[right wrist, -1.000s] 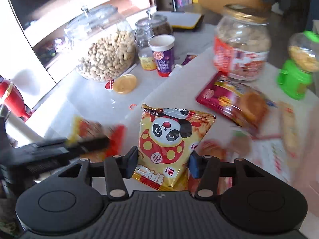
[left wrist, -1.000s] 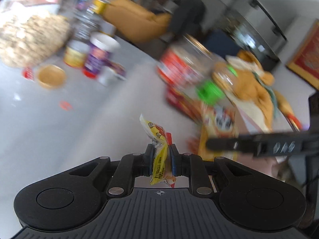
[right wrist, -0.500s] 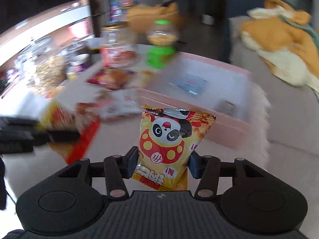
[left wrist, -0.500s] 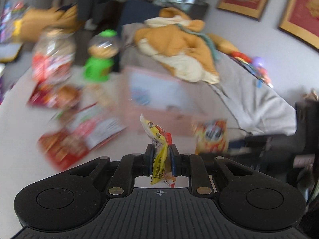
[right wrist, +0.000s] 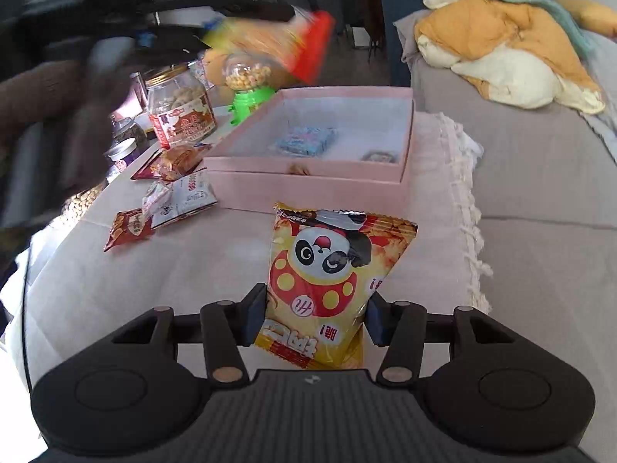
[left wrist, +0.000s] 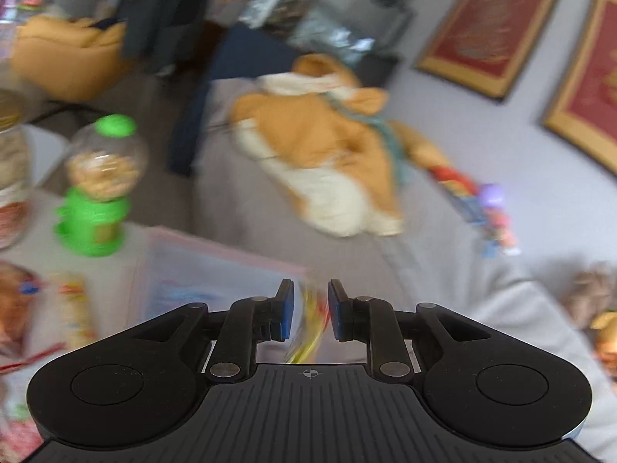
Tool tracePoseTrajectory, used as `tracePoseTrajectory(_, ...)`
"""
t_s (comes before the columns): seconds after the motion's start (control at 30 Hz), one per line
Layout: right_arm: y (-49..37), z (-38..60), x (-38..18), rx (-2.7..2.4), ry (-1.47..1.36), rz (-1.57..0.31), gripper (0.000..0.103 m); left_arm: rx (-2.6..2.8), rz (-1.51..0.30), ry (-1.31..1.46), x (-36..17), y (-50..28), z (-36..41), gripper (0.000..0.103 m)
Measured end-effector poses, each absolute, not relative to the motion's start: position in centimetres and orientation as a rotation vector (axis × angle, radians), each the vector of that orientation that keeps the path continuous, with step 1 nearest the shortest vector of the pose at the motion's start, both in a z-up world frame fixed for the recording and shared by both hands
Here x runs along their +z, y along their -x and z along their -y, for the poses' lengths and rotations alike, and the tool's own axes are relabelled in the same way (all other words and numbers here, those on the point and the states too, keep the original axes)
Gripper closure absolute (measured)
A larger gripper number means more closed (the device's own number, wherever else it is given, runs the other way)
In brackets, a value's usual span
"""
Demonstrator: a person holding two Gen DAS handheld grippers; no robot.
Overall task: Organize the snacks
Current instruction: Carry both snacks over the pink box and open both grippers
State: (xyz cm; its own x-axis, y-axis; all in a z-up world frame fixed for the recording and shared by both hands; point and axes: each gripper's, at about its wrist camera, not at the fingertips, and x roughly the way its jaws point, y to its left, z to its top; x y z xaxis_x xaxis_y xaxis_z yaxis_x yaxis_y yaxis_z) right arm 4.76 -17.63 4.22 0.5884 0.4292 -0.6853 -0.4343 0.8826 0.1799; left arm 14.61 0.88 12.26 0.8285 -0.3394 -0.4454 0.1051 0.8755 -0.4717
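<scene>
The right gripper (right wrist: 314, 318) clamps a yellow panda snack bag (right wrist: 327, 281) by its lower half, holding it upright above the cloth-covered tabletop (right wrist: 185, 270), just short of the near wall of a pink box (right wrist: 308, 189). The box sits toward the tabletop's far right corner, its right wall close to the fringed cloth edge (right wrist: 468, 200), beyond which a grey sofa (right wrist: 540, 177) runs alongside. Bare cloth lies between the bag and the box's near wall.

The left gripper (left wrist: 310, 314) hangs over the box with its jaws parted; a blurred yellow-and-red packet (left wrist: 308, 324) shows in the gap between the pads, and whether they touch it cannot be told. In the right wrist view the same packet (right wrist: 277, 44) appears as a blur above the box's far left corner.

Inside the box lie a blue packet (right wrist: 306, 141) and a small dark item (right wrist: 380, 157). To the box's left, loose wrappers (right wrist: 169, 204) are scattered across the tabletop, with a labelled jar (right wrist: 179, 110) and a green candy dispenser (right wrist: 248, 92) standing behind them near the far edge. An orange-and-cream blanket (right wrist: 501, 38) is heaped on the sofa.
</scene>
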Motion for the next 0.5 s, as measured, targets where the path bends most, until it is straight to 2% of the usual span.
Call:
tracePoseTrajectory(0.23,-4.9,18.5,4.6,0.515,-0.012,-0.752,0.052,-0.198,-0.516,0.399,9.7,-6.6,-5.4,0.08)
tracePoseTrajectory(0.43,-12.0,17.2,10.9,0.492,-0.126,-0.694,0.051,-0.061,-0.56,0.264,6.9,-2.2,-7.3,0.08)
tracePoseTrajectory(0.47,-13.8,16.5,12.0,0.482,-0.126,-0.682,0.048,-0.036,-0.565,0.269,6.8,-2.1,-7.9,0.08)
tracePoseTrajectory(0.5,-15.9,15.5,12.9,0.466,-0.109,-0.68,0.034,-0.009,-0.564,0.275,6.6,-2.1,-8.6,0.08)
